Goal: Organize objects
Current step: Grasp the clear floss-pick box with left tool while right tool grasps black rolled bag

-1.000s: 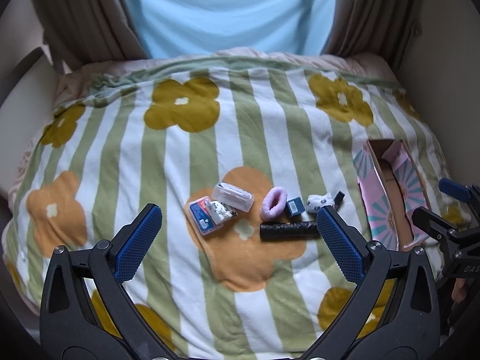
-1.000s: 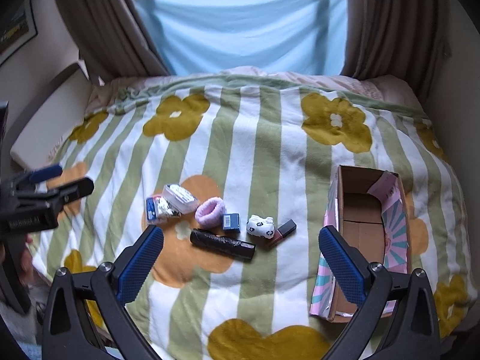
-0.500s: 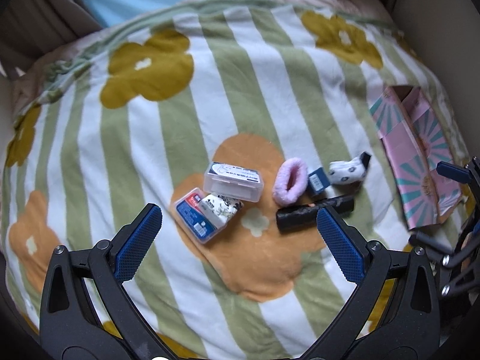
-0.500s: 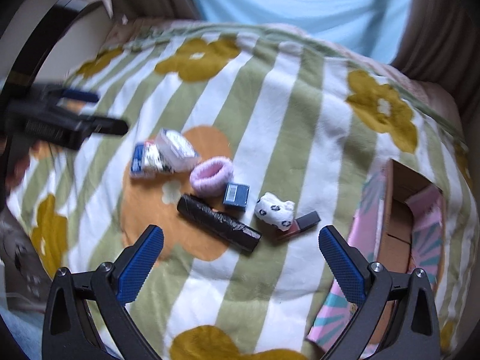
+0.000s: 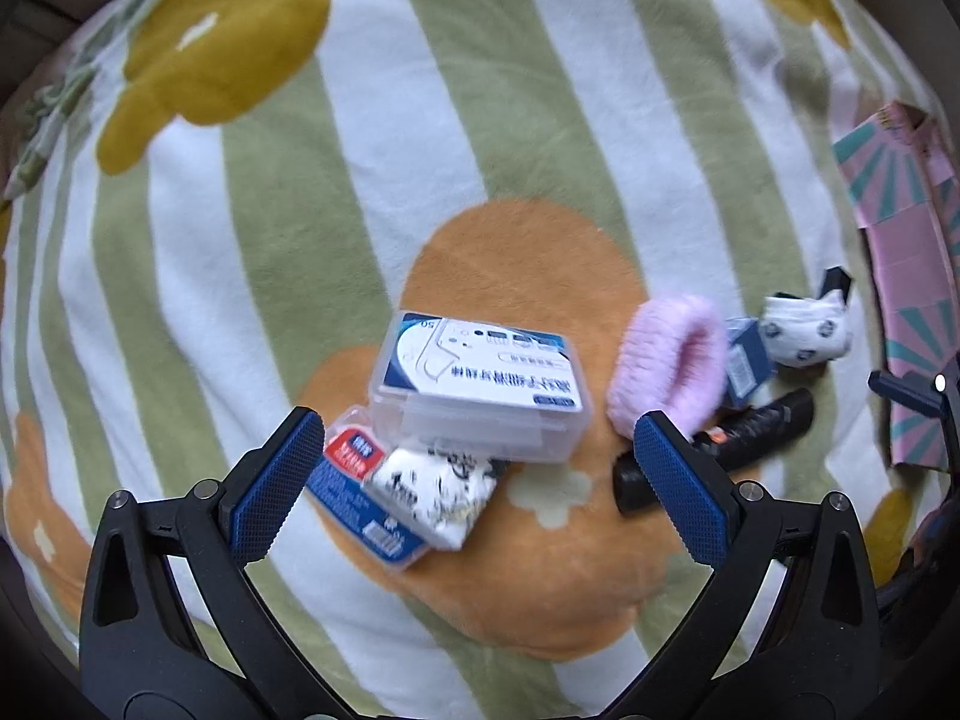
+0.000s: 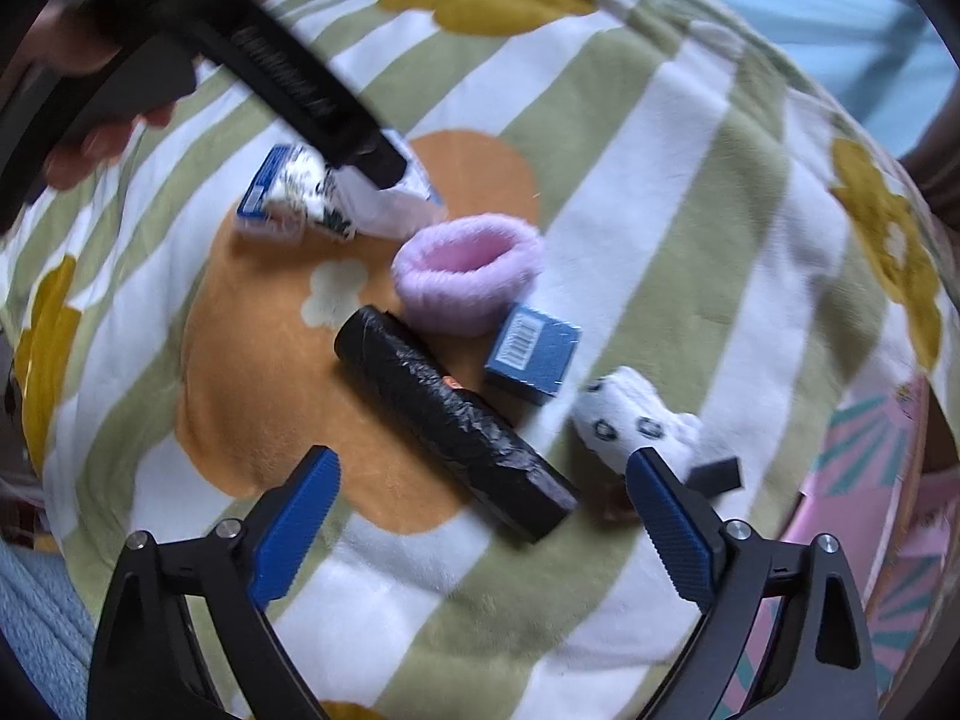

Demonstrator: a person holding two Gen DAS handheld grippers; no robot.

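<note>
Both claws are dropping closer to the striped flowered blanket on the bed: the left claw, wide and empty, is framing the clear plastic box, while the right claw, narrowing slightly yet empty, is straddling the black bag roll, likely for the pink cardboard box.

A blanket with green and white stripes, mustard and orange flowers covered the bed. Pale blue fabric showed behind it, top right in the right wrist view. Brownish curtain at upper left.
</note>
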